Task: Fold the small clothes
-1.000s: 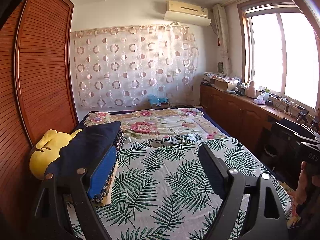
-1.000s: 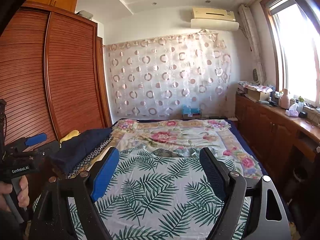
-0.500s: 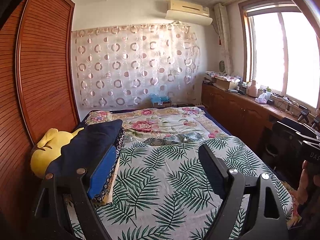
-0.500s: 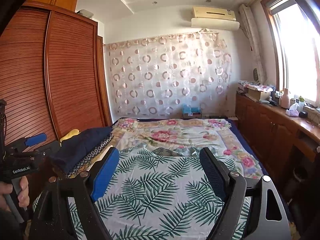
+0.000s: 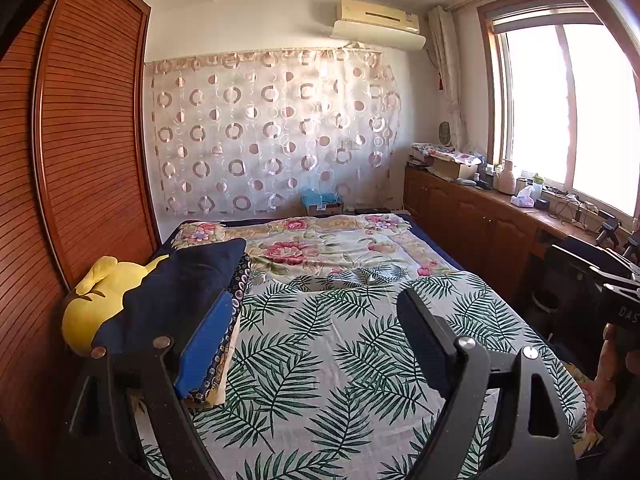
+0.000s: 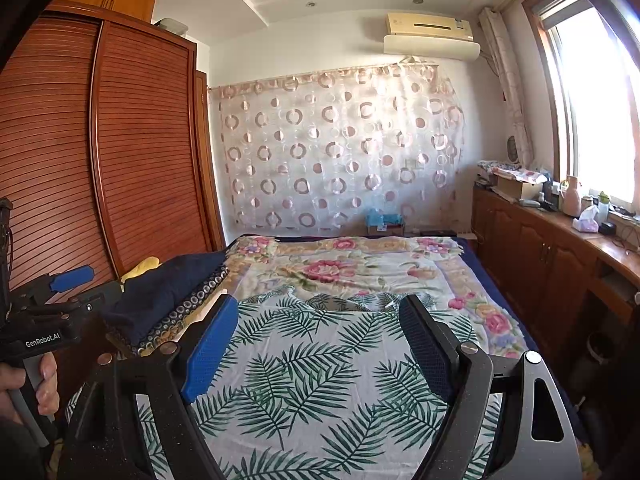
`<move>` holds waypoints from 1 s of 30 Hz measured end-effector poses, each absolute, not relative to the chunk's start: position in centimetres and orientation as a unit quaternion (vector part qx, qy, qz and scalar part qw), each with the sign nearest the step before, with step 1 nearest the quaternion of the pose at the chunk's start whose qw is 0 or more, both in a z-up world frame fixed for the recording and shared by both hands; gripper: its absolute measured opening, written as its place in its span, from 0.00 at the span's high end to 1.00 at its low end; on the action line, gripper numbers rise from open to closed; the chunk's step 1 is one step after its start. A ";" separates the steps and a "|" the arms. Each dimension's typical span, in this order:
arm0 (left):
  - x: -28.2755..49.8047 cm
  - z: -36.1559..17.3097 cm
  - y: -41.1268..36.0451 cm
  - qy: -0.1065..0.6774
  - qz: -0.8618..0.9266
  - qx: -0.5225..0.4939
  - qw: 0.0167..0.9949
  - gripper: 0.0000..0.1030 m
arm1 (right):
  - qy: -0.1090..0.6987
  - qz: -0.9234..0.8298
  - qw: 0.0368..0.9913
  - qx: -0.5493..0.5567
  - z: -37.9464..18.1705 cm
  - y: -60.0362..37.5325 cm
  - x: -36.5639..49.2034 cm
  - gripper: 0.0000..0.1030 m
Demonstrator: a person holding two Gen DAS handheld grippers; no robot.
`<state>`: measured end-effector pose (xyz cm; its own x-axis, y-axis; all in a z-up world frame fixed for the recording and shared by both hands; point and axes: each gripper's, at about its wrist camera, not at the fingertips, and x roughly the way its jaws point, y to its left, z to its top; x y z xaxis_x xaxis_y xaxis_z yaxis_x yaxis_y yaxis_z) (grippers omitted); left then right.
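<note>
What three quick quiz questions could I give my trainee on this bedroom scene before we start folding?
1. True or false: the left gripper holds cloth.
2. Which lies on the palm-leaf sheet by the wardrobe? A) the stack of folded cloth B) a laptop C) shoes
3. What yellow thing lies behind that stack?

Key: 1 false, both it and the right gripper are open and empty; 2 A; 3 the yellow plush toy.

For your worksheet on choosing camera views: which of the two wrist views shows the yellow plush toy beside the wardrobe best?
The left wrist view. There the yellow plush toy lies large and near, with its rounded body and ear-like flap visible beside the navy folded cloth. In the right wrist view only a small yellow sliver peeks out behind that cloth.
</note>
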<state>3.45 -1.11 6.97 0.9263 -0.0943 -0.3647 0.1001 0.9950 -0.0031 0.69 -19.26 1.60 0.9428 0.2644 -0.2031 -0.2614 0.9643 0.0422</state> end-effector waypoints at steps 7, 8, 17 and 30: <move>3.5 7.0 -1.1 0.186 -0.050 0.008 0.981 0.18 | 0.105 0.134 0.985 0.007 1.5 -19.5 0.8 0.18; 3.5 7.0 -1.1 0.186 -0.050 0.008 0.981 0.18 | 0.106 0.134 0.985 0.008 1.6 -19.6 0.9 0.18; 3.5 7.0 -1.0 0.186 -0.050 0.008 0.981 0.18 | 0.106 0.139 0.985 0.004 1.3 -19.5 0.8 0.18; 3.4 6.9 -1.0 0.186 -0.049 0.007 0.981 0.18 | 0.108 0.144 0.984 0.003 1.4 -20.1 1.2 0.18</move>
